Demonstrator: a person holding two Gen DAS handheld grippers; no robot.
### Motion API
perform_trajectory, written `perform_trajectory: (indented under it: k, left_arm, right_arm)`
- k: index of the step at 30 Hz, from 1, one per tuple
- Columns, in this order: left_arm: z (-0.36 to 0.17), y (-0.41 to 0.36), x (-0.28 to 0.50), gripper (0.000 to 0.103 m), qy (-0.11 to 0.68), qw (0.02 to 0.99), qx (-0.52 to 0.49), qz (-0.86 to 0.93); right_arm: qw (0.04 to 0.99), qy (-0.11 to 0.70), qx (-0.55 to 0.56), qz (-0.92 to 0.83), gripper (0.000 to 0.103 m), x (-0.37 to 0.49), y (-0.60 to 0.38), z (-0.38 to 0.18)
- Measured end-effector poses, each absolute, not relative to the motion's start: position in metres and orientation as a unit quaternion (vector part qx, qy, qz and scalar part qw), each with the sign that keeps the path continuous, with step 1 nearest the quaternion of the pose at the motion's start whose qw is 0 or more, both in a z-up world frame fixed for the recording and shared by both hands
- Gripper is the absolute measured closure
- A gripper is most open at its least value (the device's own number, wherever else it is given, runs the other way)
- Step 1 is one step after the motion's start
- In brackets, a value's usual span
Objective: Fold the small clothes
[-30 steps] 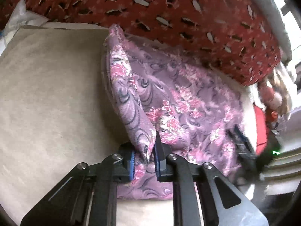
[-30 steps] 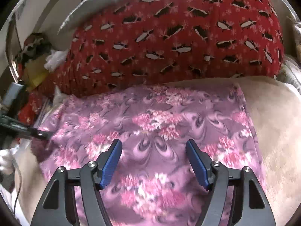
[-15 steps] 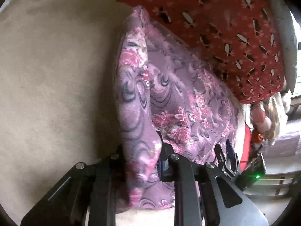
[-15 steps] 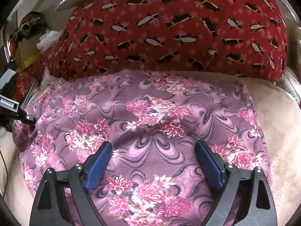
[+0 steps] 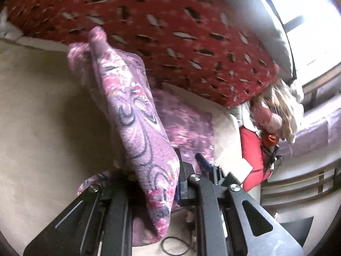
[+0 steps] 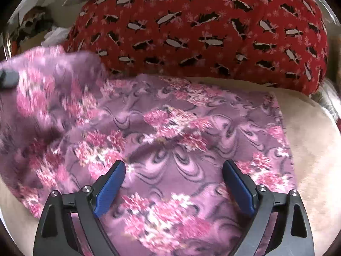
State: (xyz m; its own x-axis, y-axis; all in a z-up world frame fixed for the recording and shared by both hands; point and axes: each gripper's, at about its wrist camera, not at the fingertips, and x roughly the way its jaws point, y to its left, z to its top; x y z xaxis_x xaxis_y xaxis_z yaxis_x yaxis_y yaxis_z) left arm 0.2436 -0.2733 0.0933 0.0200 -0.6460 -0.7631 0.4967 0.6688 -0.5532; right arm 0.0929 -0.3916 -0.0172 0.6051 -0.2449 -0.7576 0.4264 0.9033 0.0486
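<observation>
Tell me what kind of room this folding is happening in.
Probably a bedroom or living room at home. The purple floral garment lies on a soft beige surface, likely a bed or sofa, beside a big red patterned cushion, with a doll nearby.

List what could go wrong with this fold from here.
1. The left gripper pinches only one edge of the purple floral cloth; it may slip out mid-swing.
2. The right gripper hovers open, pinning nothing, so the flat half might drag.
3. The lifted flap could brush the red pillow.
</observation>
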Motion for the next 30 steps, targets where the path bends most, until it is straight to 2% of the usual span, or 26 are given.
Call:
perform_trajectory:
  k: [15, 19, 23, 27, 30]
  left_arm:
    - [0.092, -0.366, 0.182, 0.091, 0.587, 0.684, -0.037, -0.432]
    - [0.068, -0.398, 0.173, 0.091, 0.607, 0.672, -0.035, -0.423]
    - [0.036, -0.424, 0.168, 0.091, 0.637, 0.656, -0.026, -0.404]
    - [0.025, -0.431, 0.164, 0.087, 0.645, 0.652, -0.015, -0.399]
    - [0.029, -0.428, 0.161, 0.079, 0.646, 0.644, -0.021, -0.41]
  right_arm:
    - [0.868, 0.39, 0.162, -0.259, 0.009, -0.004, -0.462, -0.008]
    - [0.86, 0.366, 0.241, -0.262, 0.009, -0.038, -0.488, -0.025]
    - [0.867, 0.344, 0.246, -0.262, 0.009, -0.046, -0.487, -0.026]
    - [0.87, 0.344, 0.235, -0.264, 0.007, -0.042, -0.486, -0.028]
    - [0.871, 0.343, 0.234, -0.262, 0.006, -0.041, -0.487, -0.029]
